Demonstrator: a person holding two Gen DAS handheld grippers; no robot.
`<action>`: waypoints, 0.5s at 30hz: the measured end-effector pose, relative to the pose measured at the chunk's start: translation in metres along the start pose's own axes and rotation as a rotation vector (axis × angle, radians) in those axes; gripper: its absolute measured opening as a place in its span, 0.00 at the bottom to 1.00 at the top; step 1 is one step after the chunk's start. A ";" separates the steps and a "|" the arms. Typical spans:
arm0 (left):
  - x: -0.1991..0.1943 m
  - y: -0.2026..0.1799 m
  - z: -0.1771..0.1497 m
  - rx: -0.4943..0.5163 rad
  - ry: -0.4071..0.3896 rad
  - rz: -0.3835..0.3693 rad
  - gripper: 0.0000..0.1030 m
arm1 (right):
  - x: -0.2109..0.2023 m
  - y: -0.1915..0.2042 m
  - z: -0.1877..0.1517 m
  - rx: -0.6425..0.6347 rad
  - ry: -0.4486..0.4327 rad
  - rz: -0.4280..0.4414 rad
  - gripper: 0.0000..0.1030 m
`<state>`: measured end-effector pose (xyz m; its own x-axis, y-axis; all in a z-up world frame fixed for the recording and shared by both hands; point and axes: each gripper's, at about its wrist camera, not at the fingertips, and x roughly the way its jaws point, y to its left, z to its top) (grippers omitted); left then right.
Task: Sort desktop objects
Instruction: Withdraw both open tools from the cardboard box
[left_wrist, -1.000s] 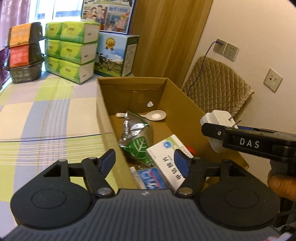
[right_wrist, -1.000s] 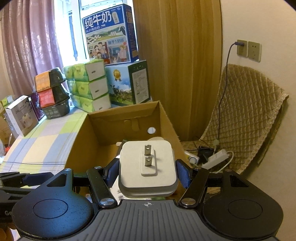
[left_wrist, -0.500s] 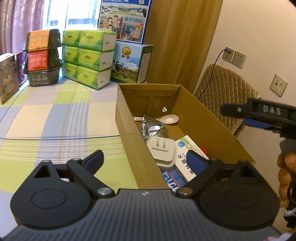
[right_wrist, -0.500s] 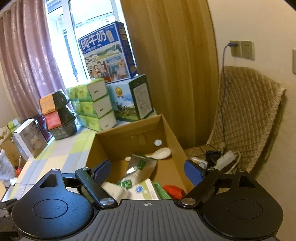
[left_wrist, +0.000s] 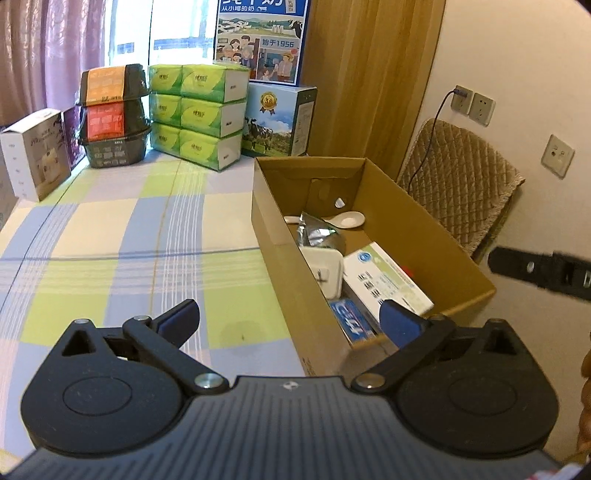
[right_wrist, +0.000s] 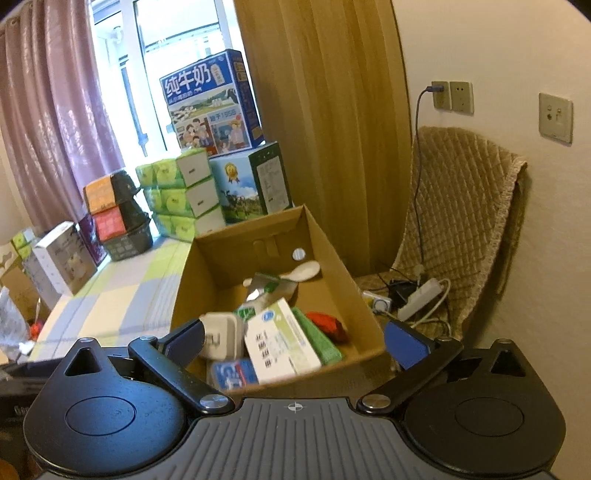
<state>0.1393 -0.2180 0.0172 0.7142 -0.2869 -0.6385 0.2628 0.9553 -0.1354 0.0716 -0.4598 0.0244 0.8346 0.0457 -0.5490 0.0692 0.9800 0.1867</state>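
Observation:
A brown cardboard box (left_wrist: 424, 229) (right_wrist: 343, 273) stands on the checked tablecloth (left_wrist: 110, 236). Inside lie a white plug adapter (left_wrist: 325, 271) (right_wrist: 221, 334), a white medicine box (left_wrist: 384, 277) (right_wrist: 280, 343), a silver-green foil packet (left_wrist: 317, 234) (right_wrist: 262, 291), a white spoon (left_wrist: 347, 219) (right_wrist: 304, 271), a blue packet (left_wrist: 351, 323) (right_wrist: 231, 373), a green cloth and a red object (right_wrist: 327, 321). My left gripper (left_wrist: 290, 319) is open over the box's near left corner, holding nothing. My right gripper (right_wrist: 293, 341) is open and empty above the box's near end; its finger (left_wrist: 535, 271) shows at the left wrist view's right edge.
At the table's back stand green tissue packs (left_wrist: 199, 114), milk cartons (left_wrist: 277, 122) (right_wrist: 210, 103), stacked dark bowls (left_wrist: 112, 118) and a white carton (left_wrist: 35, 158). A quilted chair (left_wrist: 461, 195) with a power strip (right_wrist: 421, 299) sits right of the box, against the wall.
One second ago my right gripper was shut on the white plug adapter; it opened and the adapter now lies in the box. Both grippers have drawn back and stand wider open.

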 end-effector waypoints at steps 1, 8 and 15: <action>-0.003 -0.001 -0.002 0.000 0.008 0.000 0.99 | -0.005 0.001 -0.003 -0.009 0.004 -0.003 0.98; -0.034 -0.013 -0.026 0.026 0.018 0.041 0.99 | -0.036 0.012 -0.027 -0.087 0.016 -0.034 0.98; -0.058 -0.014 -0.043 -0.012 0.023 0.077 0.99 | -0.061 0.017 -0.045 -0.082 0.019 -0.018 0.98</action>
<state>0.0658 -0.2117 0.0233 0.7168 -0.2107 -0.6646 0.1994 0.9754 -0.0942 -0.0024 -0.4374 0.0248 0.8232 0.0313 -0.5669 0.0378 0.9932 0.1097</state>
